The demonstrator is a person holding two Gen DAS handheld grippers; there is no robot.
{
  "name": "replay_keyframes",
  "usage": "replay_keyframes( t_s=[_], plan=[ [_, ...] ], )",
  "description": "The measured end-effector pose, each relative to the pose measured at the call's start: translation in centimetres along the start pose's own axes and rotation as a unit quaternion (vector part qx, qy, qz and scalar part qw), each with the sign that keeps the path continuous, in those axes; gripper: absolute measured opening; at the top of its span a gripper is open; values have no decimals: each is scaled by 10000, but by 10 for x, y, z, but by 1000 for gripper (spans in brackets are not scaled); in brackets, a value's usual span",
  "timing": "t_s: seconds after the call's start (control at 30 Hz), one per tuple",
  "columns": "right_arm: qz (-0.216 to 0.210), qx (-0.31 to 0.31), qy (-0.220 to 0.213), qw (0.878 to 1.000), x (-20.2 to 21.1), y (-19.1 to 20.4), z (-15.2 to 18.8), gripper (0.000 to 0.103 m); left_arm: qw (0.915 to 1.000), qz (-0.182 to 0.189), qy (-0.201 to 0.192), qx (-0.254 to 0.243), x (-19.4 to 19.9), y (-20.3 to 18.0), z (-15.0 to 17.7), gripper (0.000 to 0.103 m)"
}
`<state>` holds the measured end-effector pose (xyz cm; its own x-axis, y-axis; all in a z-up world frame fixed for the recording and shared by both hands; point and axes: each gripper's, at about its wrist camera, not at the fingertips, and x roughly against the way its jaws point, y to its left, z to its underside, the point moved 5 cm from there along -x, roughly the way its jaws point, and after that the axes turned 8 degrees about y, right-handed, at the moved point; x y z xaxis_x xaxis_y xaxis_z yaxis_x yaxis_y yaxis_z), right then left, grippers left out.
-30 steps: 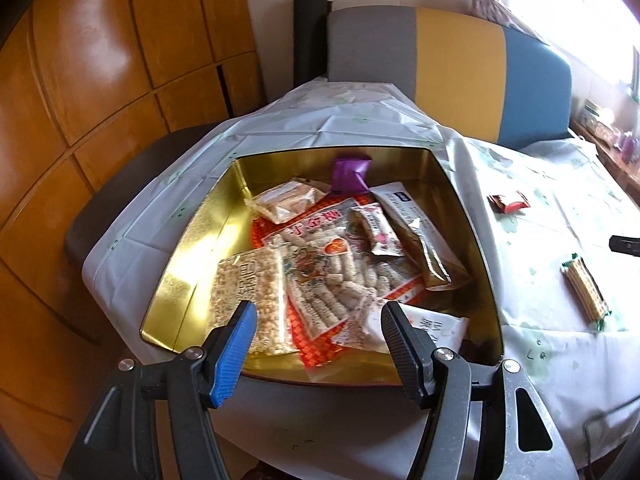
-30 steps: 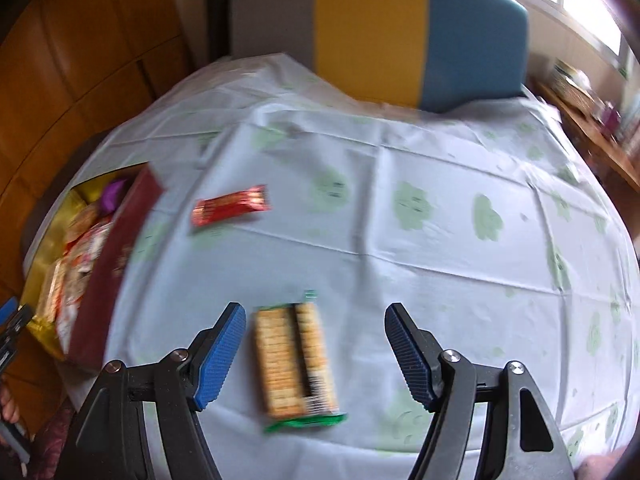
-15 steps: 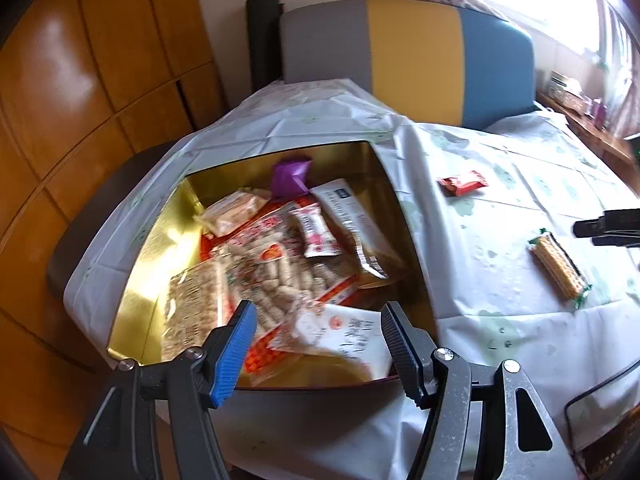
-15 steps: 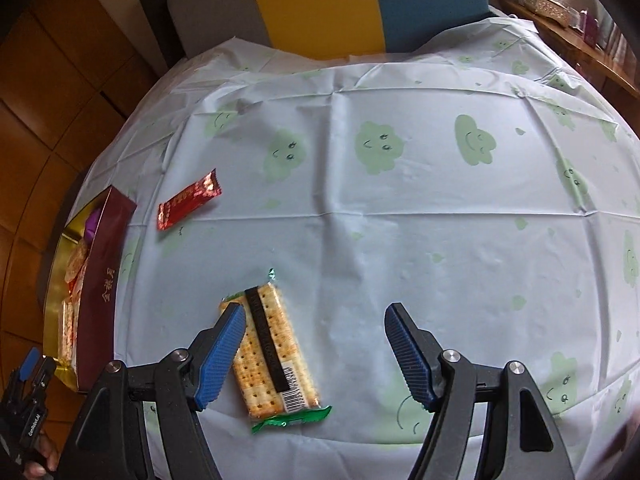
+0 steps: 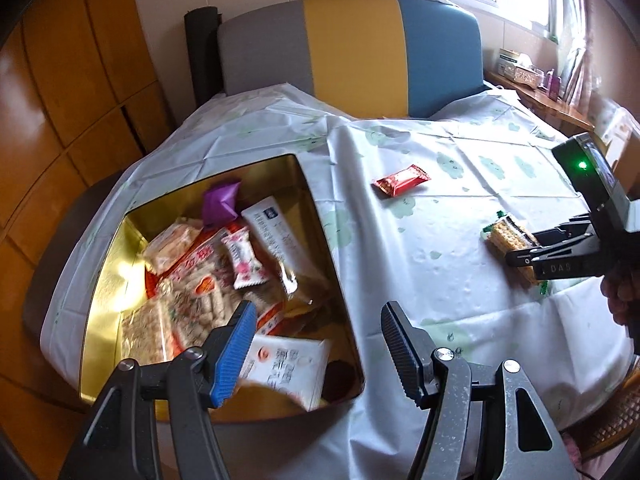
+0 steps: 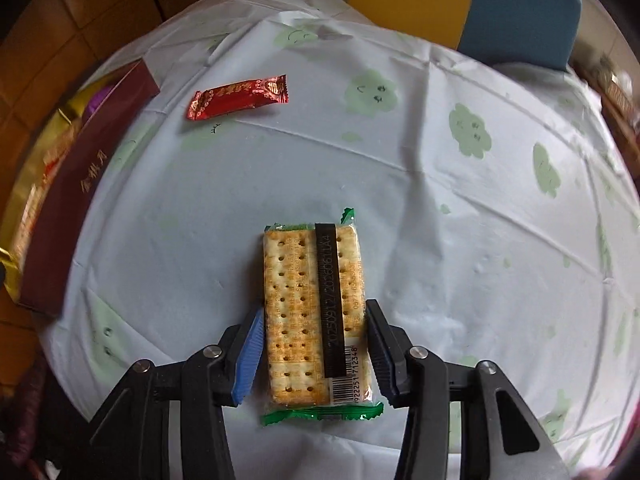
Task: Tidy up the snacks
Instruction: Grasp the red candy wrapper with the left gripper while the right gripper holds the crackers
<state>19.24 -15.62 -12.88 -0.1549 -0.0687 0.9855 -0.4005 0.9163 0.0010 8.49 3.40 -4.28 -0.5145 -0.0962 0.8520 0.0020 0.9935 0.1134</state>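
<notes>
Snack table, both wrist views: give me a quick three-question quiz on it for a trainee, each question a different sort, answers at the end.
1. True or false: the red candy wrapper lies inside the gold tin.
2. Which snack sits between the right gripper jaws? A) cracker pack B) purple candy C) white sachet
3. Fill in: the left gripper holds ____.

Key
1. False; it lies on the tablecloth, apart from the tin.
2. A; the jaws are closing around the cracker pack.
3. Nothing; its jaws stand open over the tin's near corner.
</notes>
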Motion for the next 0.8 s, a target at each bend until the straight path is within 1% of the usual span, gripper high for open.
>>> replay_keyframes(
  t_s=[0.17,0.23,0.33,0.47,0.6,0.67,0.8],
  plan=[
    [214,-317,-65,9992,7,-16,0,48,9997,168,189,-40,-13,-6,-26,65],
    [283,-439,44,9986,5,-23,0,48,9992,311,200,-169,-15,-11,-37,65],
    [437,-471,169,9978,1,-29,1,48,9978,356,227,-510,-25,-22,-58,65],
    [391,-439,200,9981,-1,-27,1,48,9931,502,358,-1001,-43,-42,-84,65],
    [303,-489,213,9981,-2,-30,2,48,9889,577,501,-1271,-64,-58,-111,65],
    [298,-481,229,9981,-6,-36,-5,49,9868,578,561,-1406,-75,-66,-123,65],
    [256,-502,252,9981,-7,-39,-7,49,9800,521,677,-1799,-100,-84,-140,65]
  ],
)
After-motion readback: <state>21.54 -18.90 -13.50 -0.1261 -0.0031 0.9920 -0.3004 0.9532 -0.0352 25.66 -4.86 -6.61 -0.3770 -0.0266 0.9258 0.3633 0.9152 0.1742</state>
